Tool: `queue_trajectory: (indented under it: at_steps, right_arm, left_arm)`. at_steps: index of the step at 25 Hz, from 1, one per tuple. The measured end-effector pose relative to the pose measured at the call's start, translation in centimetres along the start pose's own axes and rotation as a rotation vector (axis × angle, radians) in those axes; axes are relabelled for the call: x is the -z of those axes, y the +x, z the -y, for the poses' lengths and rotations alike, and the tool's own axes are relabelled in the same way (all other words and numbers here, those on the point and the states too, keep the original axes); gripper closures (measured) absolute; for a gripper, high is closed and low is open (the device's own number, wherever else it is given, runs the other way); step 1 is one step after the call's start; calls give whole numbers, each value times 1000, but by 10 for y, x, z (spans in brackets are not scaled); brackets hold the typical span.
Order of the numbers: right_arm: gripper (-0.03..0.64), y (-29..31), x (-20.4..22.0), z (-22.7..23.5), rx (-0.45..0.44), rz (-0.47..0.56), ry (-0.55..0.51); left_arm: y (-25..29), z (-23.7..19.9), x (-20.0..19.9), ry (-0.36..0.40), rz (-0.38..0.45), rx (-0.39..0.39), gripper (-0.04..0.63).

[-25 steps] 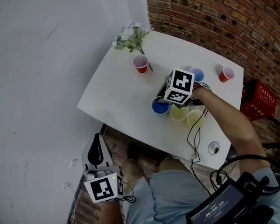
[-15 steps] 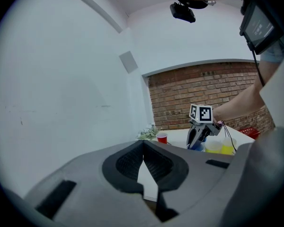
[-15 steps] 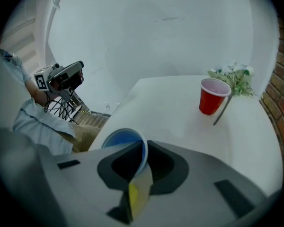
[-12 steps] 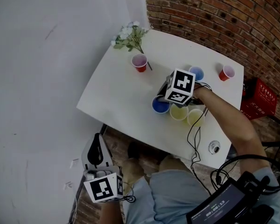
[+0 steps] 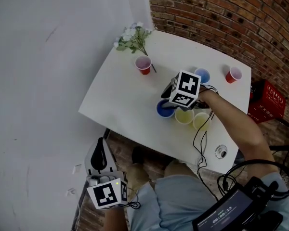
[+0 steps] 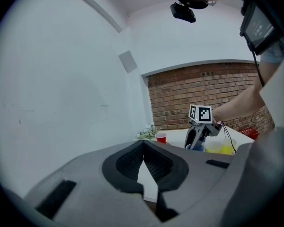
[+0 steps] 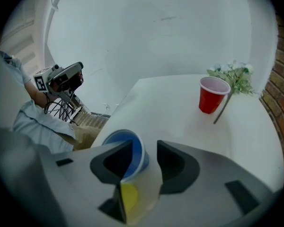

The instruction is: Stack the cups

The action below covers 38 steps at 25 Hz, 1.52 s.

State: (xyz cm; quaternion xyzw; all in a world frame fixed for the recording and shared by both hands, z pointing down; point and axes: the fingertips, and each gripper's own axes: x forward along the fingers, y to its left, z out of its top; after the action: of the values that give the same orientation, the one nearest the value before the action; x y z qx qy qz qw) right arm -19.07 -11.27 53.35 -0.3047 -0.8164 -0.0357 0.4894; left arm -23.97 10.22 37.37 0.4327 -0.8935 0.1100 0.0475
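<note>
On the white table (image 5: 120, 100) a blue cup (image 5: 164, 109) stands next to two yellow cups (image 5: 184, 116) (image 5: 201, 121). My right gripper (image 5: 167, 97) leans down over the blue cup. In the right gripper view its jaws have just been opening and stand apart, with the blue cup's (image 7: 130, 151) rim wall between them, not pressed. A yellow cup (image 7: 128, 197) shows below. A second blue cup (image 5: 203, 75) and two red cups (image 5: 143, 64) (image 5: 234, 74) stand further back. My left gripper (image 5: 106, 194) hangs below the table's near edge, jaws together on nothing.
A sprig of white flowers (image 5: 134, 38) lies at the table's far left corner, beside the white wall. A brick wall runs behind the table and a red crate (image 5: 267, 104) stands at the right. Cables (image 5: 201, 141) trail from my right arm across the near edge.
The right gripper's jaws have spread a little over the blue cup. Both hands and every cup stay where they were.
</note>
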Motion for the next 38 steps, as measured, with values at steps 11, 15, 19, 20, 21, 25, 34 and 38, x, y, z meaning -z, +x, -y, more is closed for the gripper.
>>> queue_trajectory:
  at_steps: [11, 15, 19, 20, 21, 25, 34, 38]
  right_arm:
    - [411, -35, -27, 12, 59, 193, 73]
    - [411, -52, -31, 2, 64, 251, 78]
    - [411, -74, -30, -11, 68, 306, 83]
    - [411, -82, -29, -15, 69, 323, 88]
    - [411, -91, -27, -18, 72, 339, 92]
    - [411, -138, -11, -25, 92, 396, 117]
    - [417, -262, 97, 30, 361, 443, 304]
    - [434, -308, 164, 78, 589, 454, 421]
  left_arm:
    - [4, -1, -7, 5, 9, 9, 586]
    - [9, 9, -13, 13, 19, 38, 586]
    - [16, 23, -17, 20, 30, 78, 586]
    - [18, 26, -19, 21, 35, 88, 586]
    - [20, 30, -21, 23, 40, 98, 586]
    - [27, 52, -37, 36, 58, 137, 586]
    - [58, 102, -59, 44, 79, 226, 586]
    - [71, 112, -58, 56, 64, 242, 586]
